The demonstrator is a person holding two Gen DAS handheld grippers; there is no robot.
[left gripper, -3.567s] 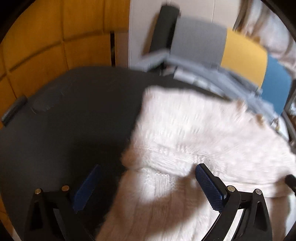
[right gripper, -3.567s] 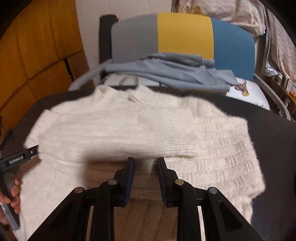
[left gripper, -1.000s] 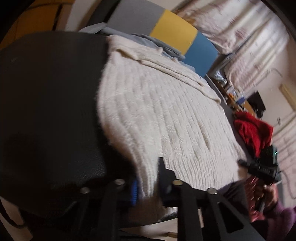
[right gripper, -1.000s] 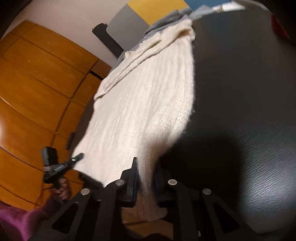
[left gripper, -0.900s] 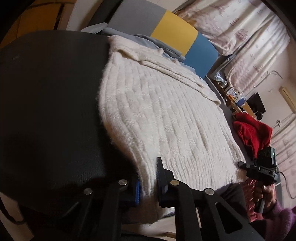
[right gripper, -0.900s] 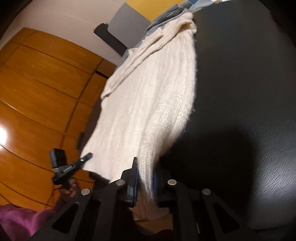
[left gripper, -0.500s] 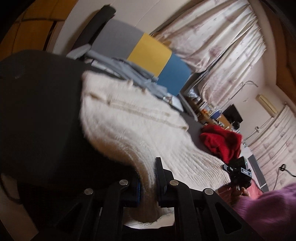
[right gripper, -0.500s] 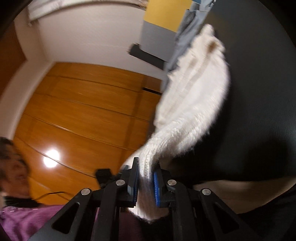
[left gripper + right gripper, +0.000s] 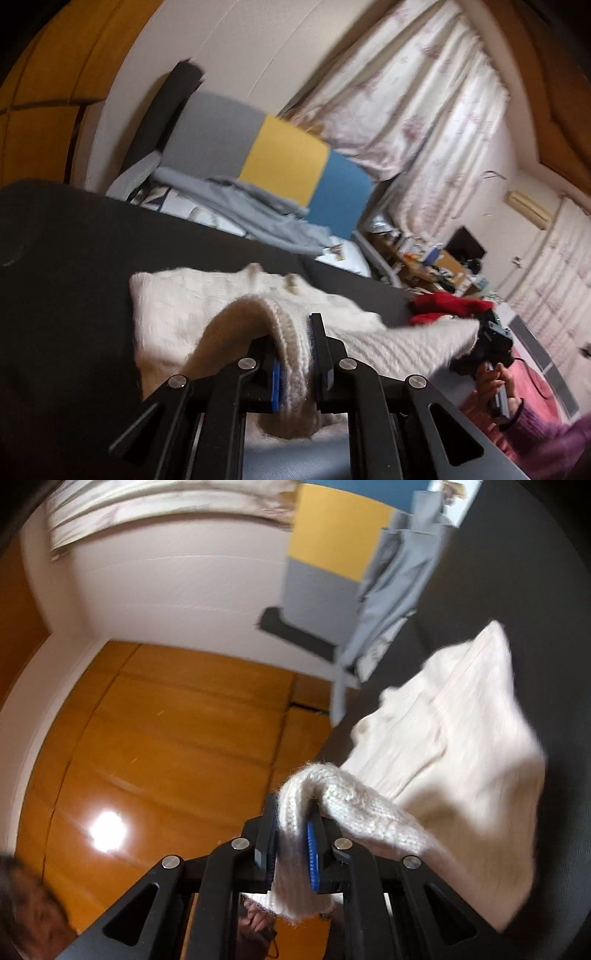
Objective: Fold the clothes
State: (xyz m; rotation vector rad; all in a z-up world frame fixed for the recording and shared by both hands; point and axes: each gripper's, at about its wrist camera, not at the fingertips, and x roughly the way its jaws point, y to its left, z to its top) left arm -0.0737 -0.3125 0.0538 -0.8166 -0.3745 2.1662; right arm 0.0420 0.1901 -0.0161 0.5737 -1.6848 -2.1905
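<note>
The sweater (image 9: 229,306) lies on the counter (image 9: 74,258), its near hem lifted off the surface at both corners. The left claw (image 9: 295,354) pinches the hem at one corner, the right claw (image 9: 290,843) the other, and the knit hangs between them. Behind the counter stands a chair (image 9: 258,155) with a garment (image 9: 258,210) draped over its seat. To the right on the counter lies another piece of clothing (image 9: 447,306). Curtains (image 9: 417,92) hang behind the chair.
</note>
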